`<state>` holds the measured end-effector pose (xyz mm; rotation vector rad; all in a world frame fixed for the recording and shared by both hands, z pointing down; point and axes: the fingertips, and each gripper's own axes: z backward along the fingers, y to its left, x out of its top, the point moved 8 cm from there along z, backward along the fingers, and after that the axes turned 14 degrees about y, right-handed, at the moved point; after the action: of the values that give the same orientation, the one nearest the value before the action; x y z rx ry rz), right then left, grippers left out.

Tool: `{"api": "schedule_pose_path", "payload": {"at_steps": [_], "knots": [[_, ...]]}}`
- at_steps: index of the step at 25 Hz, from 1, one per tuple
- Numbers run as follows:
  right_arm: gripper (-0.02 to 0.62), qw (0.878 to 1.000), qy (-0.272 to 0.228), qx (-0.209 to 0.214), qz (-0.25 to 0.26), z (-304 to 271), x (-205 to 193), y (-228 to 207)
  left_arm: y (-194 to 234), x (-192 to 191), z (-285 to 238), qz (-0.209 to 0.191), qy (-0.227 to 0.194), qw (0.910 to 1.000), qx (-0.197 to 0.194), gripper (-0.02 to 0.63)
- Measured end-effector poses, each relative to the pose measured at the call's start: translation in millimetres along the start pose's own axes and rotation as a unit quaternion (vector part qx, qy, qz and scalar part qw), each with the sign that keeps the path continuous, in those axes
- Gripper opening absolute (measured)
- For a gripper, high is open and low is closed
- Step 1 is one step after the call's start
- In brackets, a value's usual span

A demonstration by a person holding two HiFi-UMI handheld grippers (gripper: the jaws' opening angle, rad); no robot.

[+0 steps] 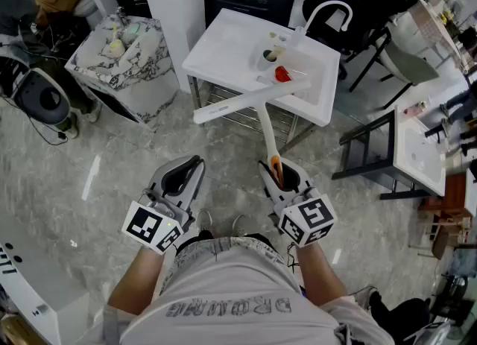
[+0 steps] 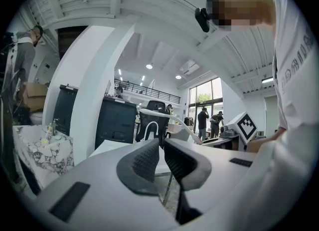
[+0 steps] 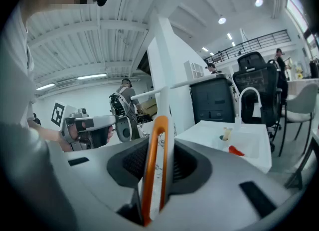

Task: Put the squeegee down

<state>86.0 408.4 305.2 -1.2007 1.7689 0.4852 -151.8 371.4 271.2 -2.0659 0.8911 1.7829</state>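
Looking down from the head view, a white sink (image 1: 223, 45) stands in front of the person. Inside it lie a small red thing (image 1: 282, 74) and a pale thing (image 1: 270, 55) at the dark drain hole. A curved tap (image 1: 328, 12) rises at the back. The right gripper (image 1: 277, 172) holds the squeegee (image 1: 246, 101) by its handle. The long white blade lies across the sink's front edge in the picture, but it is not clear if it touches. The left gripper (image 1: 186, 172) is beside it, apart from the squeegee.

The left gripper view shows the left gripper (image 2: 162, 147) with its two dark fingers (image 2: 144, 162) pressed close together, with only a thin slit and nothing between them.

The right gripper view shows the right gripper (image 3: 159, 160) with its fingers (image 3: 132, 162) a little way apart. They pinch the squeegee (image 3: 168, 140) handle, which has an orange loop along it and stands up between them. Past it sits the sink (image 3: 259, 157) with the red thing (image 3: 237, 150) inside.
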Motion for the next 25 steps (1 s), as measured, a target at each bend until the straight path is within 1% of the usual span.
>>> {"api": "schedule_pose_path", "payload": {"at_steps": [11, 16, 25], "knots": [[0.104, 1.000, 0.004, -0.006, -0.001, 1.7, 1.9, 2.2, -0.5, -0.4, 1.8, 0.000, 0.005, 1.0000, 0.000, 0.040], [0.106, 1.000, 0.007, 0.001, -0.010, 2.1, -2.2, 3.9, -1.6, -5.5, 3.8, 0.003, 0.011, 0.9999, 0.011, 0.031], [0.105, 1.000, 0.011, 0.013, -0.008, 6.9, -10.6, -1.5, -13.5, -14.4, 2.0, 0.011, 0.013, 0.9997, 0.016, 0.023]]}}
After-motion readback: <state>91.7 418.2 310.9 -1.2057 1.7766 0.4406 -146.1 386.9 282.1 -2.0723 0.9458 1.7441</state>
